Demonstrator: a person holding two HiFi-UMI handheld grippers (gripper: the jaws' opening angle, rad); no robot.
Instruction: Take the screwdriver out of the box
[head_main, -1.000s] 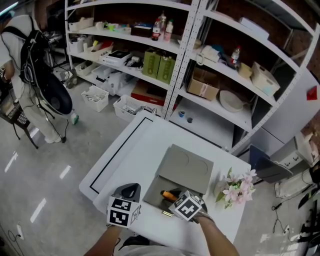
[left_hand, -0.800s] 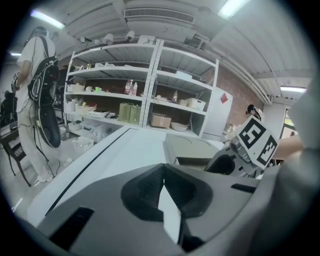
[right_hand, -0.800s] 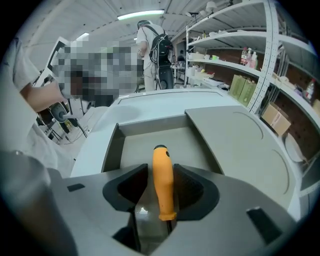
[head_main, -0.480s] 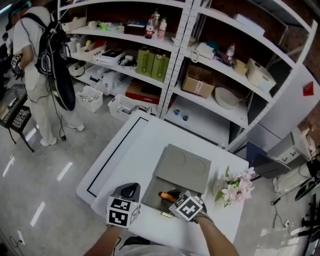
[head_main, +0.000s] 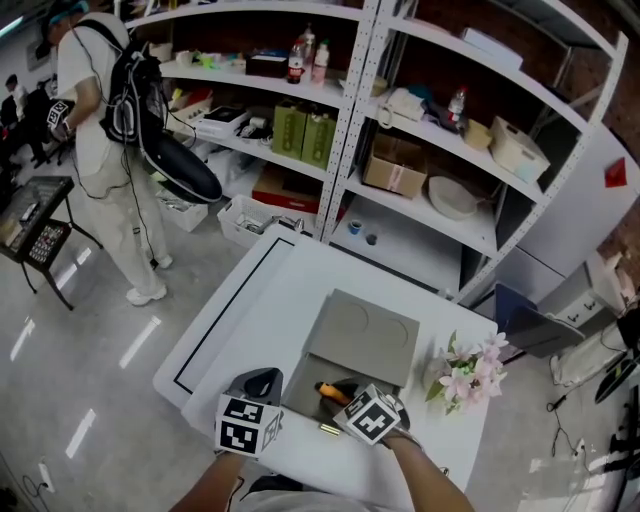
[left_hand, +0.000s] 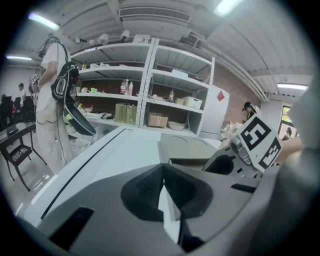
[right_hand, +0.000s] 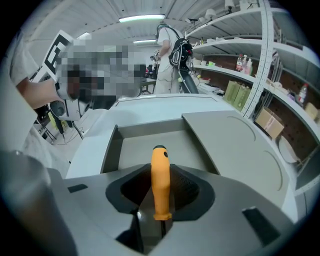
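- Black left gripper (left_hand: 163, 169): clenched, jaws together, at the near edge of the white table (head_main: 262, 300), just left of the box.
- Black right gripper (right_hand: 160, 167): jaws have just been closing, pads against both sides of the orange-handled screwdriver (right_hand: 159, 192), which is inside the open grey box (right_hand: 145, 127).
- Flat grey lid (head_main: 365, 335) lies open beyond the box, with bare tabletop to its left.
- Head view only: pink flower bunch (head_main: 470, 375) near the box's right; metal shelving (head_main: 420, 130) and a person in white (head_main: 105, 130) farther off.

Orange-handled screwdriver (right_hand: 160, 182) with black end cap, lengthwise inside the shallow, open grey box (right_hand: 145, 127).
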